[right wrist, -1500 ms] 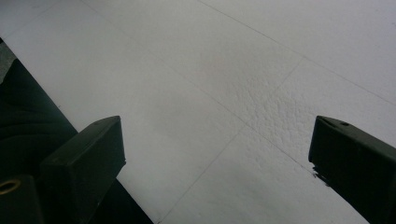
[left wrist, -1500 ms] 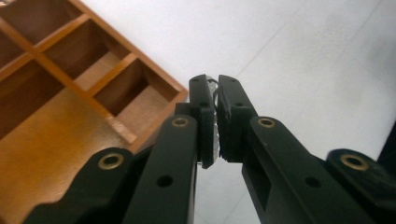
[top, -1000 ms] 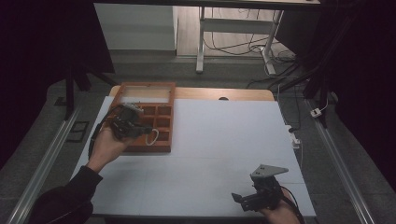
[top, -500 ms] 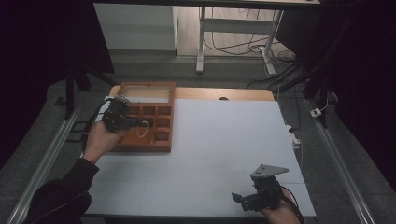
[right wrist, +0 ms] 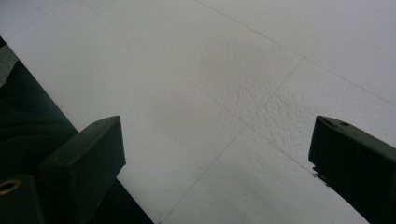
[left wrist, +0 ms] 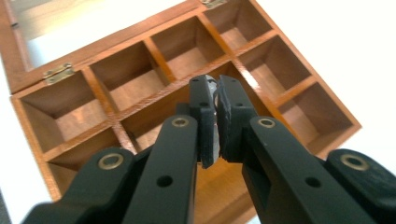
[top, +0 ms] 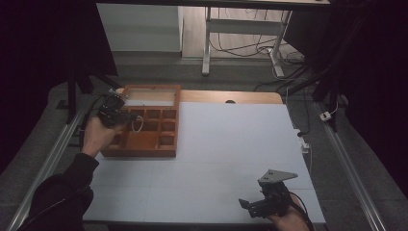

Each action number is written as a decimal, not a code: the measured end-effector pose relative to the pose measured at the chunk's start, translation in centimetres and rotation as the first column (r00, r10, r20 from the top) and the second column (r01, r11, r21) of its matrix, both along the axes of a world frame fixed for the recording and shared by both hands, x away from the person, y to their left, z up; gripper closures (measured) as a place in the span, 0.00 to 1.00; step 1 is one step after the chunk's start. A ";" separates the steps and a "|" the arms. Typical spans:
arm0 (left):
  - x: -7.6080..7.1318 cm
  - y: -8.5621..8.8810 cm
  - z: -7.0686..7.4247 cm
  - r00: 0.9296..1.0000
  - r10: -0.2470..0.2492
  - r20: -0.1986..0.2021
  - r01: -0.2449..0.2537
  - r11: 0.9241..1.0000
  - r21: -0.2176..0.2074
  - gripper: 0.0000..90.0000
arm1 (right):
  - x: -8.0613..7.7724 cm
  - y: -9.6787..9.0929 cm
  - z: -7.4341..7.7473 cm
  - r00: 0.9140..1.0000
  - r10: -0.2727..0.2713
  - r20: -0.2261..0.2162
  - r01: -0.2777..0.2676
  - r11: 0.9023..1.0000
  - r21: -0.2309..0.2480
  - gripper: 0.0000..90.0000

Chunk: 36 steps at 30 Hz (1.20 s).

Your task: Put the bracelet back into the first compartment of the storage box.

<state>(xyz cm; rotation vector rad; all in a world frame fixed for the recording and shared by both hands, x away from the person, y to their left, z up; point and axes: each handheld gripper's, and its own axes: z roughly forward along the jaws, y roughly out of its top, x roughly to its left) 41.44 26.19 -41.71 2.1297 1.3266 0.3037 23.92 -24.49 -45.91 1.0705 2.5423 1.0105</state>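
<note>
High view: the left gripper (top: 127,117) has slid from over the middle of the wooden box (top: 144,152) toward the box's back-left cells, carrying a pale loop (top: 137,124) with it. The loop now hangs over the second row of cells. I judge the carry is underway and the drop cell not yet reached. The left gripper view shows the jaws clenched on a thin silvery sliver of it, above the box's middle cells. The loop looks thin, light and ring-shaped. The box lies open with its hinged lid folded back. Well right of the box and nearer the person, the right gripper (top: 248,208) has kept still above the white table (top: 231,139), jaws spread and holding nothing.
</note>
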 end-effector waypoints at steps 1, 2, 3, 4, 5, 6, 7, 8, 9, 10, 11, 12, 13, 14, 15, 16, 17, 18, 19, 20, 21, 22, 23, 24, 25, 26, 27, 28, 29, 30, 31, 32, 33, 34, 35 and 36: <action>0.2 0.2 0.0 1.000 0.007 -0.001 -0.007 1.000 0.001 0.95 | 0.0 0.0 0.0 1.000 0.000 0.000 0.000 1.000 0.001 0.04; 0.3 0.4 -0.1 1.000 0.012 -0.002 -0.012 1.000 0.001 0.95 | 0.0 0.0 0.0 1.000 0.000 0.000 0.000 1.000 0.001 0.04; 0.5 0.5 -0.1 1.000 0.017 -0.001 -0.017 1.000 0.001 0.95 | 0.0 0.0 0.0 1.000 0.000 0.001 0.000 1.000 0.001 0.03; 0.6 0.7 -0.2 1.000 0.023 -0.001 -0.023 1.000 0.001 0.95 | 0.0 0.0 0.0 1.000 0.000 0.000 0.000 1.000 0.000 0.04; 0.8 0.9 -0.2 1.000 0.029 -0.001 -0.029 1.000 0.003 0.95 | 0.0 0.0 0.0 1.000 0.001 0.000 -0.001 1.000 0.002 0.04; 1.0 1.0 -0.3 0.999 0.035 -0.004 -0.035 0.999 0.001 0.95 | 0.0 0.0 0.0 1.000 0.000 0.000 0.000 1.000 0.000 0.04; 1.1 1.2 -0.3 0.999 0.041 -0.005 -0.041 0.999 0.004 0.95 | 0.0 0.0 0.0 1.000 0.001 -0.001 -0.001 1.000 0.003 0.04; 1.3 1.4 -0.4 0.999 0.046 -0.004 -0.046 0.999 0.006 0.95 | 0.0 0.0 0.0 1.000 0.001 -0.001 -0.001 1.000 0.001 0.03; 1.5 1.6 -0.4 0.999 0.052 -0.003 -0.052 0.999 0.005 0.95 | 0.0 0.0 0.0 1.000 0.001 -0.001 -0.001 1.000 0.001 0.03; 1.6 1.8 -0.4 0.998 0.058 -0.004 -0.058 0.998 0.005 0.95 | 0.0 0.0 0.0 1.000 0.001 0.000 -0.001 1.000 0.002 0.04; 1.8 2.0 -0.5 0.998 0.066 -0.002 -0.066 0.998 0.007 0.95 | 0.0 0.0 0.0 1.000 0.001 0.000 -0.001 1.000 0.002 0.04; 2.0 2.2 -0.5 0.997 0.072 0.000 -0.072 0.997 0.008 0.95 | 0.0 0.0 0.0 1.000 0.001 0.000 -0.001 1.000 0.003 0.04; 2.1 2.4 -0.5 0.997 0.079 -0.001 -0.079 0.997 0.010 0.95 | 0.0 0.0 0.0 1.000 0.001 0.000 -0.001 1.000 0.003 0.04; 2.3 2.6 -0.4 0.996 0.088 -0.001 -0.087 0.996 0.008 0.95 | 0.0 0.0 0.0 1.000 0.001 0.000 -0.001 1.000 0.003 0.03; 2.5 2.8 -0.4 0.996 0.094 -0.001 -0.094 0.996 0.007 0.95 | 0.0 0.0 0.0 1.000 0.001 0.000 -0.001 1.000 0.004 0.04; 2.7 3.1 -0.4 0.995 0.101 -0.002 -0.101 0.995 0.005 0.95 | 0.0 0.0 0.0 1.000 0.001 0.000 -0.001 1.000 0.005 0.04; 2.9 3.3 -0.3 0.994 0.106 -0.004 -0.106 0.994 0.003 0.95 | 0.0 0.0 0.0 1.000 0.002 -0.001 -0.002 1.000 0.007 0.04; 3.1 3.4 -0.3 0.994 0.112 -0.003 -0.112 0.994 0.001 0.95 | 0.0 0.0 0.0 1.000 0.002 -0.001 -0.002 1.000 0.007 0.04; 3.2 3.6 -0.3 0.993 0.117 -0.001 -0.117 0.993 0.000 0.95 | 0.0 -0.1 0.0 1.000 0.003 -0.001 -0.003 1.000 0.007 0.04; 3.3 3.7 -0.3 0.993 0.122 -0.002 -0.122 0.993 -0.002 0.95 | 0.0 0.0 0.0 1.000 0.003 -0.001 -0.003 1.000 0.007 0.04; 3.5 3.8 -0.3 0.992 0.124 -0.002 -0.124 0.992 0.001 0.95 | 0.0 0.0 0.0 1.000 0.003 -0.001 -0.003 1.000 0.007 0.04; 3.6 3.9 -0.4 0.992 0.130 -0.001 -0.130 0.992 0.003 0.95 | 0.0 0.0 0.0 1.000 0.003 -0.001 -0.003 1.000 0.007 0.04; 3.7 4.0 -0.4 0.991 0.134 -0.002 -0.134 0.991 0.003 0.95 | 0.0 0.0 0.0 1.000 0.003 -0.001 -0.003 1.000 0.007 0.04; 3.8 4.1 -0.5 0.990 0.140 -0.004 -0.140 0.990 0.002 0.95 | 0.0 0.0 0.0 1.000 0.003 0.000 -0.003 1.000 0.007 0.04; 4.0 4.3 -0.6 0.989 0.145 -0.005 -0.145 0.989 0.004 0.95 | 0.0 -0.1 0.0 1.000 0.004 0.000 -0.004 1.000 0.008 0.04; 4.1 4.4 -0.6 0.989 0.149 -0.006 -0.149 0.989 0.005 0.95 | 0.0 -0.1 0.0 1.000 0.004 0.000 -0.004 1.000 0.008 0.04; 4.2 4.5 -0.6 0.988 0.155 -0.006 -0.155 0.988 0.006 0.95 | 0.0 -0.1 0.0 1.000 0.004 0.000 -0.004 1.000 0.007 0.04; 4.2 4.6 -0.6 0.988 0.157 -0.006 -0.157 0.988 0.007 0.95 | 0.0 -0.1 0.0 1.000 0.004 -0.001 -0.004 1.000 0.008 0.04; 4.4 4.8 -0.7 0.986 0.164 -0.006 -0.164 0.986 0.007 0.95 | 0.0 -0.1 0.0 1.000 0.004 -0.001 -0.004 1.000 0.008 0.04; 4.5 4.9 -0.7 0.986 0.168 -0.006 -0.168 0.986 0.005 0.95 | 0.0 -0.1 0.0 1.000 0.004 0.000 -0.004 1.000 0.007 0.04; 4.6 5.0 -0.7 0.985 0.172 -0.006 -0.172 0.985 0.005 0.95 | 0.0 0.0 0.0 1.000 0.004 0.000 -0.004 1.000 0.008 0.04; 4.7 5.1 -0.7 0.984 0.177 -0.005 -0.177 0.984 0.005 0.95 | 0.0 0.0 0.0 1.000 0.004 0.000 -0.004 1.000 0.008 0.03; 4.8 5.2 -0.8 0.984 0.181 -0.005 -0.181 0.984 0.009 0.95 | 0.0 0.0 0.0 1.000 0.004 0.000 -0.004 1.000 0.008 0.03; 4.9 5.4 -0.8 0.983 0.186 -0.005 -0.186 0.983 0.013 0.95 | 0.0 -0.1 0.0 1.000 0.004 0.001 -0.004 1.000 0.008 0.04; 5.0 5.5 -0.9 0.981 0.192 -0.004 -0.192 0.981 0.012 0.95 | 0.0 -0.1 0.0 1.000 0.005 0.000 -0.005 1.000 0.009 0.04; 5.1 5.6 -0.9 0.980 0.197 -0.004 -0.197 0.980 0.012 0.95 | 0.0 -0.1 0.0 1.000 0.005 0.000 -0.005 1.000 0.009 0.04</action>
